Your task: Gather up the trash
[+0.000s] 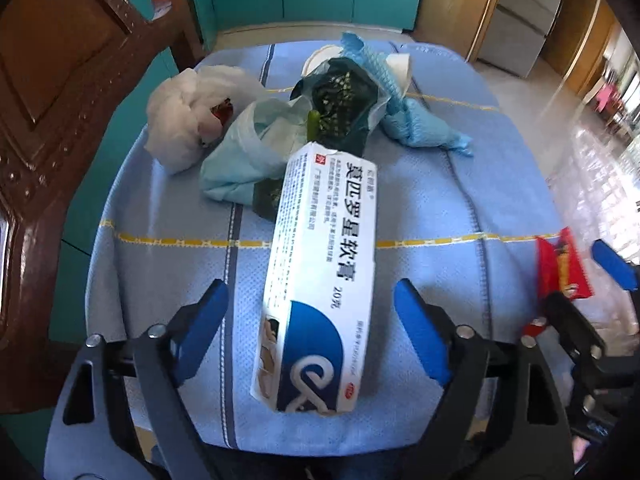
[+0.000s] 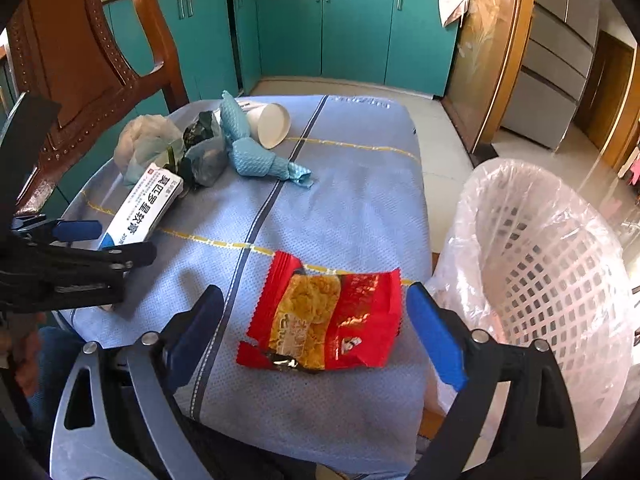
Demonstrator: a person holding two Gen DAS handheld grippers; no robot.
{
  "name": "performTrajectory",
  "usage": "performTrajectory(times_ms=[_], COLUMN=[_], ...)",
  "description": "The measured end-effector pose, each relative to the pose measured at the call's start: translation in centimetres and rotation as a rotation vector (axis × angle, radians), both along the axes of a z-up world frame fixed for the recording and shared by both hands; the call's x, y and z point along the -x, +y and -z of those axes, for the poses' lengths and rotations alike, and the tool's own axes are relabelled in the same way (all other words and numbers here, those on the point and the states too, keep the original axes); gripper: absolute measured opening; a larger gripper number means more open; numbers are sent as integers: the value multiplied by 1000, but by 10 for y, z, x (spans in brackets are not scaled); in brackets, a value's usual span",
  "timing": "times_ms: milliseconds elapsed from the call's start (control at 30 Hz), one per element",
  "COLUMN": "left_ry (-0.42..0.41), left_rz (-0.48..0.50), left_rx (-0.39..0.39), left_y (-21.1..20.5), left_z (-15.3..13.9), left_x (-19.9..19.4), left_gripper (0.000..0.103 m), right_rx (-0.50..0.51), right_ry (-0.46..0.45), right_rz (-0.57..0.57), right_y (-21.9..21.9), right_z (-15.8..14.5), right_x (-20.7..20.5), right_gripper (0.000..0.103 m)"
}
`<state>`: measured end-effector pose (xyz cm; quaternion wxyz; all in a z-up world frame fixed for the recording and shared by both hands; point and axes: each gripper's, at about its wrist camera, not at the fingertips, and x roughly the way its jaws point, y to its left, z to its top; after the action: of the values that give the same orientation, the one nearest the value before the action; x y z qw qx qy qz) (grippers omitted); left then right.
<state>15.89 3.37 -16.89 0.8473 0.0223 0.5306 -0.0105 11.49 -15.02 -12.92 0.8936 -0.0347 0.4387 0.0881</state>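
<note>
Crinkled red foil wrapper (image 2: 320, 320) between spread right gripper (image 2: 316, 332).

Tabletop (image 2: 360, 208) carries all the trash. Ointment box (image 1: 316, 280) lies lengthwise between the left gripper (image 1: 312, 332) fingers, not touching either; its far end runs up against the pile. Pile sits at the far-left of the tabletop: crumpled tissue wad (image 1: 180, 120) leftmost, plastic bag (image 1: 244, 156) just right of it, dark foil pouch (image 1: 340, 108) behind the box end, twisted cloth (image 2: 256, 148) right of the pouch. Paper cup (image 2: 272, 124) lies on its side behind the cloth, touching it. Snack wrapper (image 2: 324, 320) lies flat near the front edge, between the right gripper (image 2: 316, 332) fingers, well apart from the pile. Lined bin (image 2: 552, 280) stands off the tabletop's right edge. Chair (image 2: 80, 60) behind the far-left corner.
</note>
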Motion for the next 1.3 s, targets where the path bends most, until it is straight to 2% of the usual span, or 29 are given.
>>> performTrajectory(times_ms=[33, 67, 167, 267, 333, 367, 400, 467, 567, 633, 667, 700, 900, 1167, 1300], left_ry=[5, 20, 8, -14, -42, -61, -73, -94, -108, -110, -110, -109, -95, -62, -56], left_rz=[0, 1, 6, 13, 10, 8, 8, 4, 2, -3, -3, -4, 1, 12, 11], left_rx=[1, 14, 22, 49, 46, 45, 50, 50, 51, 50, 48, 46, 44, 52, 48], left_y=[-1, -1, 0, 4, 6, 7, 8, 9, 11, 11, 13, 14, 12, 11, 12], left_z=[2, 6, 7, 0, -8, -13, -17, -24, -32, -36, -38, -38, -29, -14, -13], left_x=[-1, -1, 3, 6, 11, 14, 15, 19, 24, 25, 27, 29, 27, 22, 22], left_gripper=[65, 54, 51, 47, 47, 47, 47, 47, 47, 48, 48, 49, 50, 50, 51], right_rx=[15, 23, 27, 75, 83, 76, 63, 68, 66, 22, -24, -46, -146, -98, -54], right_ry=[6, 9, 23, 18, 19, 27, 35, 34, 22, 23, 13, 8, 50, 75, 54], right_rz=[4, 4, -5, -19, -34, -39, -45, -58, -85, -88, -87, -87, -63, -41, -54], right_y=[1, 2, 5, 13, 20, 21, 22, 27, 32, 29, 24, 22, 3, 5, 10], right_z=[4, 6, 16, 23, 25, 26, 26, 26, 22, 17, 12, 9, 9, 27, 25], right_x=[0, -1, -4, -7, -8, -9, -10, -10, -8, -5, -2, 0, 4, 7, 7], right_gripper=[91, 91, 91, 88, 67, 49, 41, 39, 41, 62, 77, 81, 82, 83, 74])
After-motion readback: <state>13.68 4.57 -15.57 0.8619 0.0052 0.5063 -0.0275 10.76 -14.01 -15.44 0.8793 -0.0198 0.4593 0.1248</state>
